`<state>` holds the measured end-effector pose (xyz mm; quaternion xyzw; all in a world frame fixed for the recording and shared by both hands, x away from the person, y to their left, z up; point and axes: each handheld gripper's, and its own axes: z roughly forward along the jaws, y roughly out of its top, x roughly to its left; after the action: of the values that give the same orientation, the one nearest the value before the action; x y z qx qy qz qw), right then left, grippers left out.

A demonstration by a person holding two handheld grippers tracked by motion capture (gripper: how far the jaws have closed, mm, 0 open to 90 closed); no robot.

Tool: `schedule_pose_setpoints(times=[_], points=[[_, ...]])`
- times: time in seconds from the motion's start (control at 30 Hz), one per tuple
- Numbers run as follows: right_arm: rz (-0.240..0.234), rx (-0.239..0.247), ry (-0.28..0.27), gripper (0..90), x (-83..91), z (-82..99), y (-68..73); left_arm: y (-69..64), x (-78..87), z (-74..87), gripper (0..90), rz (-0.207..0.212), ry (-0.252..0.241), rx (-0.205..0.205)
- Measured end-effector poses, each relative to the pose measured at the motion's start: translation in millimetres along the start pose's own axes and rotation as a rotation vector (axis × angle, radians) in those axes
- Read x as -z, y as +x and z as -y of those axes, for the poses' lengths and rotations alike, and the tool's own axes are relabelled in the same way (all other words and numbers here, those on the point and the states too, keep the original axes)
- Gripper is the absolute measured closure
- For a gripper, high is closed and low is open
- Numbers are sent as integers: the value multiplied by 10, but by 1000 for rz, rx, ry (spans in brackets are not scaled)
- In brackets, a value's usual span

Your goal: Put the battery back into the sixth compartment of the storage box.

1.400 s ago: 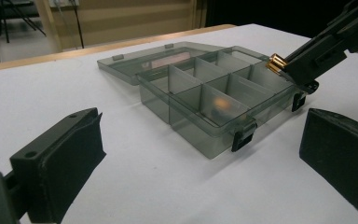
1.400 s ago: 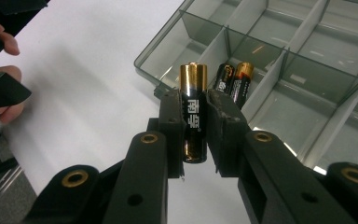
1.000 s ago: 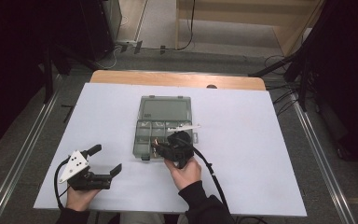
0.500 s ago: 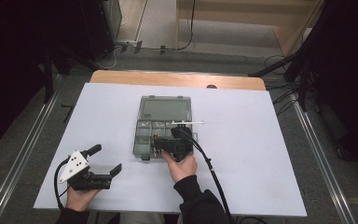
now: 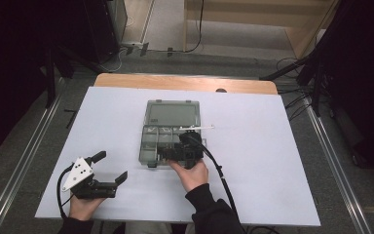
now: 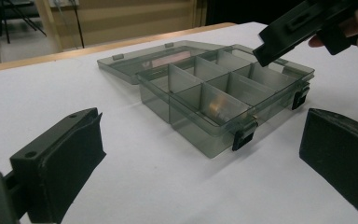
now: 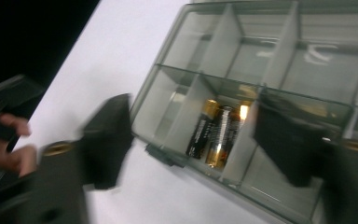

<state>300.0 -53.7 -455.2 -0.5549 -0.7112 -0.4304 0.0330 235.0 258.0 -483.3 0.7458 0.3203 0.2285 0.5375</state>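
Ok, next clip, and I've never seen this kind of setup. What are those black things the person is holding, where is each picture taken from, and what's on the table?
No robot here: a person holds a hand-held two-jaw gripper in each hand. One picture comes from a fixed camera above the table; the other two come from cameras riding on each gripper, looking along its own black jaws.

On the white table lies one clear grey compartment box, its lid folded open and flat behind it. The right gripper view shows two batteries lying side by side in one near-edge compartment.

The left gripper rests near the table's front left corner, jaws wide open and empty. The right gripper is over the box's near edge, jaws apart over the batteries' compartment, holding nothing. That view is blurred, so finer detail is unclear.
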Motion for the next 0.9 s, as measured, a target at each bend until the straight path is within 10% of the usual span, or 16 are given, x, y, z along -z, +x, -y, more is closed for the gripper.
schedule_pose_setpoints(times=[0.3, 0.53, 0.9], points=[[-21, 155, 35, 0, 56, 58, 78, 1, 1, 0, 0, 1, 1, 1], [77, 287, 29, 0, 101, 116, 116, 0, 1, 0, 0, 1, 0, 1], [132, 369, 47, 0, 257, 154, -49, -1, 1, 0, 0, -1, 1, 0]])
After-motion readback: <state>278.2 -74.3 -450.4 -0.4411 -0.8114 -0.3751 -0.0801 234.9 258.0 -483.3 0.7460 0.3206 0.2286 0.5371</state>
